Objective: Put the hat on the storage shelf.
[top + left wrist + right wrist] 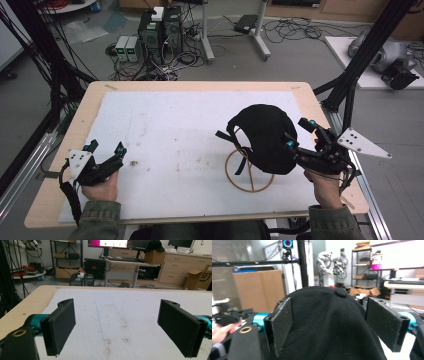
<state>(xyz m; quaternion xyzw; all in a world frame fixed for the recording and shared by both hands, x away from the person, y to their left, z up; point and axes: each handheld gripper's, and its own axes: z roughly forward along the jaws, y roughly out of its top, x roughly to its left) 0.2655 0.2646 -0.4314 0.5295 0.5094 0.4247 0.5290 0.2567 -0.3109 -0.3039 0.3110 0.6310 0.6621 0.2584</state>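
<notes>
A black cap [264, 135] sits on a wooden ring stand [248, 176] at the right of the white mat [175, 145] covering the table [80, 125]. The right gripper [299, 137] reaches toward the cap from the right, its fingers [283, 322] spread on either side of the crown without pinching it. The left gripper [106, 148] rests at the near left, fingers [60, 325] spread wide over bare mat.

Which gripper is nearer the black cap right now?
Right. The right gripper has its jaws open around the black cap on the wooden stand. The left gripper sits open, far across the white mat.
</notes>
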